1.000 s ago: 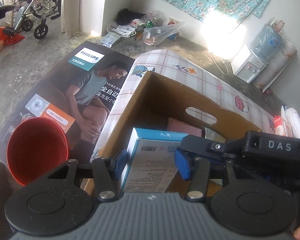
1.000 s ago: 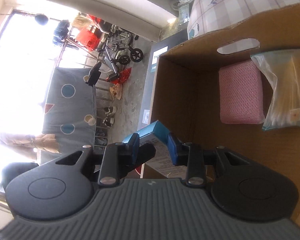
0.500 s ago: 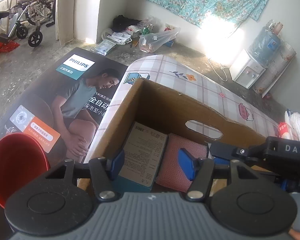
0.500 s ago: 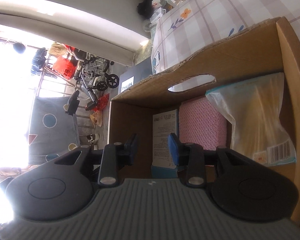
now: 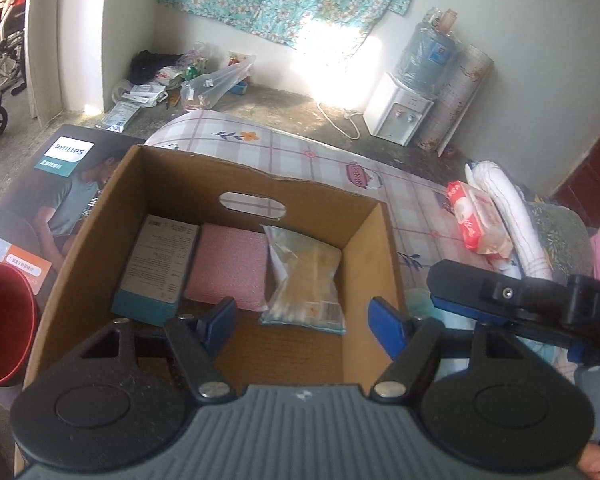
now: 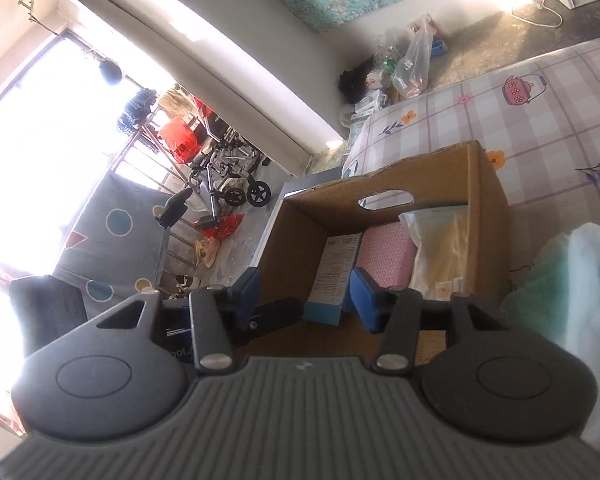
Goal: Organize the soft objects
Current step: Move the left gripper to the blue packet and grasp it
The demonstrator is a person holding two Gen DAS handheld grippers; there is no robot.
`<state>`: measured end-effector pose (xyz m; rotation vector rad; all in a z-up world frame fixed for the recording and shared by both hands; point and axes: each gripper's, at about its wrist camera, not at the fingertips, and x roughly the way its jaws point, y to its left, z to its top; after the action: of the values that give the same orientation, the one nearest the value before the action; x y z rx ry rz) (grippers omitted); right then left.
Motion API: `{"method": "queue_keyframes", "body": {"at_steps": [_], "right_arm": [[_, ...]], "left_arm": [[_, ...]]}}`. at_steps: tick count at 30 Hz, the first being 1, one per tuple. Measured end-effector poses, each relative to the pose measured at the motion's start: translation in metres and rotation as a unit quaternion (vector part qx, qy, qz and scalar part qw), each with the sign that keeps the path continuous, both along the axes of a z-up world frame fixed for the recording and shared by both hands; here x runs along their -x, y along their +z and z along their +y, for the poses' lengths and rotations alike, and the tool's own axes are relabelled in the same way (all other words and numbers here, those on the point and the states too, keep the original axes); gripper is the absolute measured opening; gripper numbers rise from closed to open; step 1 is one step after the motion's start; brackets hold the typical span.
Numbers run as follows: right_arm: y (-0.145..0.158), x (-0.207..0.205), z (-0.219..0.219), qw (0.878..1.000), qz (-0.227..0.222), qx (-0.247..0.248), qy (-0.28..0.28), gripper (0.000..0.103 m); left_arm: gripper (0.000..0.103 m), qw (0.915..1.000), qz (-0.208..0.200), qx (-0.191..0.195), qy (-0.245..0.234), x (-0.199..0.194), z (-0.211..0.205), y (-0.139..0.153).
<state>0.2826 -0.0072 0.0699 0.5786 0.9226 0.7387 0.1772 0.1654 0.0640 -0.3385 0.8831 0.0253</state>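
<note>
**Hovering over a cardboard box holding three packed items**

Hovering above an open cardboard box point(image 5: 380, 248), the left gripper point(image 5: 302, 328) has its blue-padded fingers spread wide with nothing between them. The box sits on a checked tablecloth point(image 5: 340, 164) printed with flowers and teapots, and has an oval handle cut-out in its far wall.

Inside, along the far wall, three things lie side by side. At the left is a blue-edged carton point(image 5: 158, 264) with printed text on its upper face. Touching it in the middle is a pink textured pad point(image 5: 230, 266). At the right is a clear plastic bag of yellowish contents point(image 5: 306, 276), just beside the pad.

The right gripper point(image 6: 306, 294) is also spread and empty, hanging over the box's near edge, seen from the other side. In its view the same carton point(image 6: 336, 268), pad point(image 6: 386, 256) and bag point(image 6: 440, 248) show in a row.

Outside the box, a red-and-white soft packet point(image 5: 478, 220) and a rolled white cloth point(image 5: 508, 208) lie on the tablecloth at the right. A red bowl point(image 5: 4, 324) and a Philips poster point(image 5: 64, 184) sit to the left.
</note>
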Motion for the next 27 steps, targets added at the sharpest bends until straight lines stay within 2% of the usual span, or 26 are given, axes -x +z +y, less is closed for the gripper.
{"method": "queue_keyframes", "body": {"at_steps": [7,14,17,22,27], "right_arm": [[-0.003,0.049,-0.133,0.995,-0.031,0.011,-0.096,0.052],[-0.040,0.083,-0.242,0.977,-0.028,0.037,-0.209,0.052],[-0.067,0.084,-0.272,0.969,-0.012,0.045,-0.241,0.052],[-0.111,0.067,-0.288,0.966,0.016,0.061,-0.252,0.040],[-0.143,0.046,-0.288,0.970,0.042,0.068,-0.230,0.038]], "left_arm": [[0.074,0.9951,0.015,-0.006,-0.097,-0.014,-0.088,-0.010],[0.072,0.9853,0.026,-0.015,-0.168,-0.040,-0.169,-0.020],[0.067,0.9799,0.035,-0.015,-0.196,-0.060,-0.208,-0.029],[0.056,0.9773,0.077,-0.011,-0.197,-0.103,-0.252,-0.055],[0.058,0.9743,0.121,-0.032,-0.187,-0.140,-0.275,-0.081]]}}
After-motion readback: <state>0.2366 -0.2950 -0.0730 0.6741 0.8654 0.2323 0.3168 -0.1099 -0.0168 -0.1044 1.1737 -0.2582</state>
